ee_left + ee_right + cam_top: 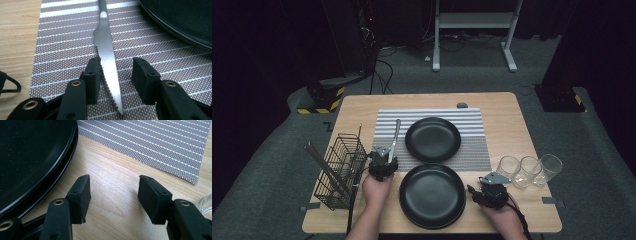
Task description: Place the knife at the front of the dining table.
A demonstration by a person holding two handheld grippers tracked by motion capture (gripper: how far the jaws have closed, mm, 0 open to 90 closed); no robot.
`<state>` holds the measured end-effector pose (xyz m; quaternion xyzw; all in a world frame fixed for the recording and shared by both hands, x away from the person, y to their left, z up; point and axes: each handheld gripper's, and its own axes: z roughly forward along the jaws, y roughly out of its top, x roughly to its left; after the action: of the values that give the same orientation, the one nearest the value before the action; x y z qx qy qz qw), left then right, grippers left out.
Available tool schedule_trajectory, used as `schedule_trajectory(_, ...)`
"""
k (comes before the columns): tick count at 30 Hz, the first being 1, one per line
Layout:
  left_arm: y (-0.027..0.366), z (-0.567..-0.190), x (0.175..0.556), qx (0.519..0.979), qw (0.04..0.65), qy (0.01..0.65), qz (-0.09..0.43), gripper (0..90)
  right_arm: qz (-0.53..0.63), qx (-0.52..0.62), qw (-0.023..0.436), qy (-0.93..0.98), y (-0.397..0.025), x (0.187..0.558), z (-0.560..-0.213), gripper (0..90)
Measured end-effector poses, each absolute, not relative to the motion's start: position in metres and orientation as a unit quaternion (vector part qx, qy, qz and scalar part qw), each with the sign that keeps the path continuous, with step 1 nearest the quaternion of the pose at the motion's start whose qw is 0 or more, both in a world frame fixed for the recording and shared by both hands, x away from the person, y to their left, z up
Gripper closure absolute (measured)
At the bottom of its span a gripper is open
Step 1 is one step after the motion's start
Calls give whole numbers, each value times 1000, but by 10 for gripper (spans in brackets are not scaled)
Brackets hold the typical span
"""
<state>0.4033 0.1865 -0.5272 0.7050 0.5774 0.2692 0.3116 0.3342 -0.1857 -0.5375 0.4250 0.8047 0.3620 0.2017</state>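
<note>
1. Setting a table, as the high view shows it: a person's left gripper hovers over a knife lying on the striped placemat, left of the far black plate. The right gripper waits beside the near black plate; a wire caddy and three glasses flank the setting.

2. Left gripper view: the fingers stand well apart around the knife's serrated blade, the left one touching or nearly touching its edge, the right one clear. The knife rests flat on the placemat, unheld. Whether this is a pickup or a release cannot be told; a pickup would call for closing squarely on the thin blade.

3. Right gripper view: the fingers are wide open, holding nothing, above bare table just beside the near plate's rim.
</note>
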Motion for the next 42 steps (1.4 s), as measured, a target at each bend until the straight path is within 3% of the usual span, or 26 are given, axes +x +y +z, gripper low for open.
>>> schedule_trajectory(7,186,-527,403,706,311,576,270,610,362,425,202,805,-186,334,-538,435)
schedule_trajectory(15,187,-525,401,704,315,574,275,546,362,424,203,805,-186,334,-538,434)
schedule_trajectory(32,178,-515,388,722,377,522,254,531,362,425,202,805,-186,334,-537,435)
schedule_trajectory(42,173,-511,378,736,386,501,241,461,362,425,202,805,-186,334,-538,435)
